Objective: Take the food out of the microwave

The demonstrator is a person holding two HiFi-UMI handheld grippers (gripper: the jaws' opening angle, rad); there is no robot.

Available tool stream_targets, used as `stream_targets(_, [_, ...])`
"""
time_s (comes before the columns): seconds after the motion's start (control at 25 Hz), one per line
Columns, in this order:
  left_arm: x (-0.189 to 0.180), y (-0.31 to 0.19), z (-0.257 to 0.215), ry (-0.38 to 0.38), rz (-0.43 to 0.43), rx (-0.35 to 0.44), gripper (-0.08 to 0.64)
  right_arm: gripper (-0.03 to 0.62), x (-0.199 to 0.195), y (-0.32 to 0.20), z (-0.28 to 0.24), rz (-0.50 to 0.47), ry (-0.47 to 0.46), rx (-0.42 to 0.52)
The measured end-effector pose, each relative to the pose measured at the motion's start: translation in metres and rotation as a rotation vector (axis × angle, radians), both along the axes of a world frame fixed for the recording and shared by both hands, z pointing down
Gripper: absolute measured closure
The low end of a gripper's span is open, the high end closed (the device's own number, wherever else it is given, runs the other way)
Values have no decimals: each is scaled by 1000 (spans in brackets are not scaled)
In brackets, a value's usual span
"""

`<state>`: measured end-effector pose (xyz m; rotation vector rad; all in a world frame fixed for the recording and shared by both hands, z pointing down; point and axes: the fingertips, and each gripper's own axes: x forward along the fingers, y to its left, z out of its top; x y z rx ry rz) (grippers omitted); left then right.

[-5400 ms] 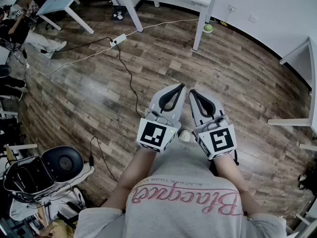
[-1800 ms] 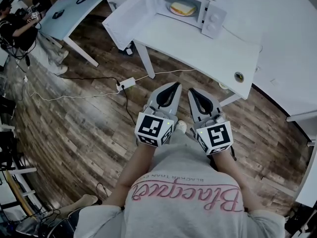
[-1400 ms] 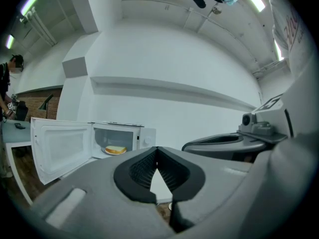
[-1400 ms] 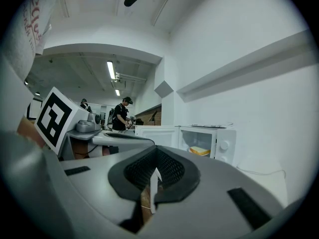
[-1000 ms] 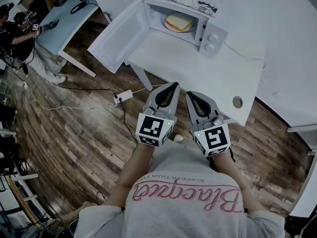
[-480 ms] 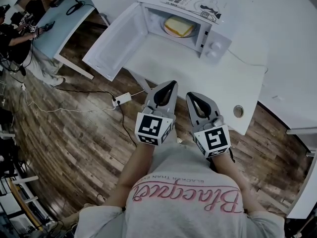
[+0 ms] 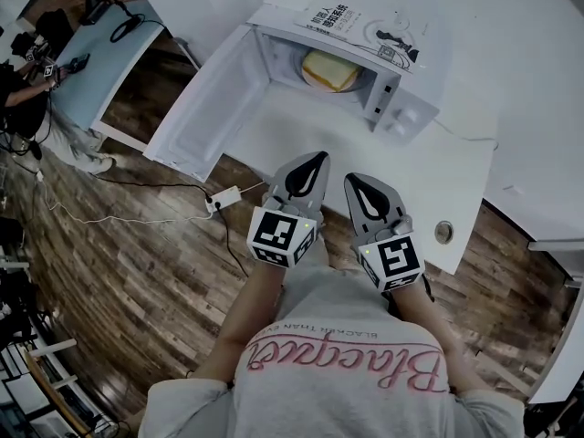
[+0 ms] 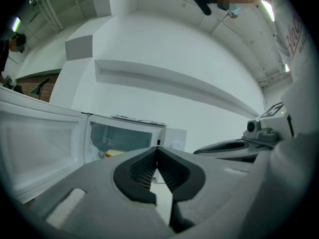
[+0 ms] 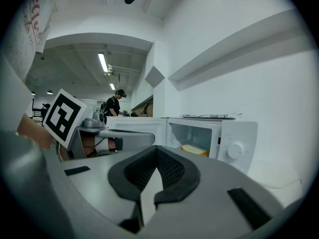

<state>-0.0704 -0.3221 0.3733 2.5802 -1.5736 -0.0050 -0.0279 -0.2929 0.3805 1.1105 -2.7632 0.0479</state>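
The white microwave (image 7: 392, 85) stands on a white table (image 7: 429, 167), its door (image 7: 205, 108) swung wide to the left. Inside lies the food (image 7: 330, 69), a pale sandwich on a plate. My left gripper (image 7: 313, 159) and right gripper (image 7: 358, 179) hang side by side over the table's front edge, short of the microwave, both shut and empty. In the left gripper view the shut left gripper (image 8: 157, 151) faces the open cavity and the food (image 8: 113, 154). The right gripper (image 9: 157, 148) points level at the microwave (image 9: 212, 136), with the food (image 9: 194, 150) visible inside.
A printed booklet (image 7: 351, 21) lies on top of the microwave. The table has a cable hole (image 7: 444, 233) at its front right. A power strip (image 7: 224, 199) and cords lie on the wood floor. A person (image 7: 32, 99) sits by a blue table (image 7: 105, 39) at far left.
Both grippers have moved toward the microwave and now reach over the table's front edge. The microwave and its open door sit nearer and lower in the head view. Jaws stayed shut.
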Motion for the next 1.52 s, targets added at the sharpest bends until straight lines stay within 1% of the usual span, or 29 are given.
stream_targets(0.2, [-15, -42, 8, 34, 1, -41, 554, 583, -15, -38, 2, 10, 6, -8])
stream_targets(0.32, [-22, -63, 16, 75, 5, -83, 542, 583, -23, -57, 5, 13, 17, -16])
stream_targets(0.4, [-26, -75, 21, 107, 14, -108, 452, 583, -26, -68, 7, 20, 22, -23])
stream_targets(0.48, [-30, -88, 25, 120, 20, -122, 366, 583, -29, -79, 10, 28, 31, -31])
stream_targets(0.52, [-32, -95, 28, 126, 21, -130, 354, 583, -30, -84, 11, 32, 36, -35])
stream_targets(0.68, [-39, -121, 43, 185, 27, -189, 354, 583, -31, -105, 17, 57, 50, -49])
stream_targets(0.96, [-54, -159, 69, 268, 9, -277, 356, 583, -38, -138, 24, 89, 62, -70])
stream_targets(1.16, [-58, -185, 101, 409, 22, -421, 356, 583, -45, -153, 36, 101, 67, -97])
stream_targets(1.24, [-60, -194, 113, 458, 10, -480, 356, 583, -48, -159, 41, 104, 75, -106])
stream_targets(1.28, [-62, -199, 119, 494, -5, -510, 356, 583, -49, -161, 43, 106, 79, -110])
stream_targets(1.44, [-69, -220, 135, 687, -57, -607, 356, 583, -48, -172, 52, 121, 87, -123])
stream_targets(1.52, [-72, -229, 143, 772, -80, -649, 356, 583, -47, -176, 56, 131, 93, -130])
